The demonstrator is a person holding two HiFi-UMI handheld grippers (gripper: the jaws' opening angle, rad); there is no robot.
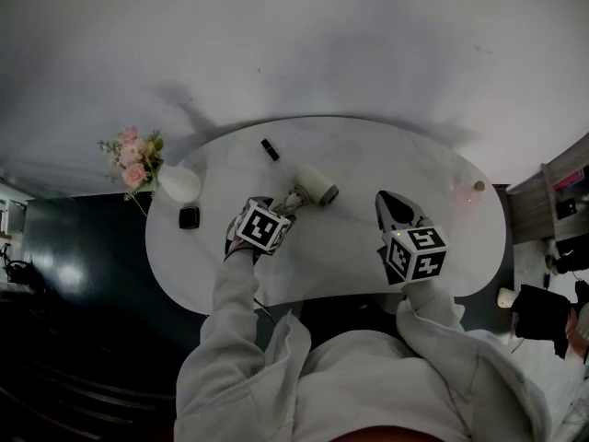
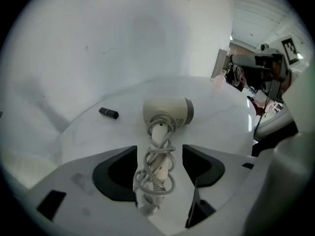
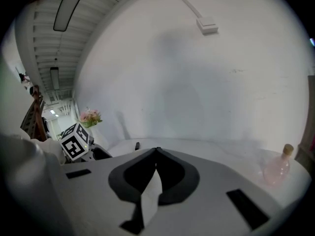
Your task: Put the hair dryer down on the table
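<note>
A cream hair dryer (image 1: 316, 182) lies on the white oval table (image 1: 368, 155), its grey cord wound round the handle. In the left gripper view the dryer (image 2: 167, 113) points its barrel to the right, and the handle runs back between my jaws. My left gripper (image 2: 160, 149) is open: the left pad (image 2: 118, 173) sits close against the cord and a gap shows at the right pad (image 2: 202, 163). The head view has this gripper (image 1: 283, 203) just behind the dryer. My right gripper (image 3: 156, 150) is shut with nothing in it, and hovers over the table's right half (image 1: 383, 196).
A white vase (image 1: 179, 185) of pink flowers (image 1: 136, 159) stands at the table's left end, a small black square thing (image 1: 189, 217) beside it. A black stick (image 1: 269, 149) lies beyond the dryer. A small pink bottle (image 3: 274, 168) stands near the right edge.
</note>
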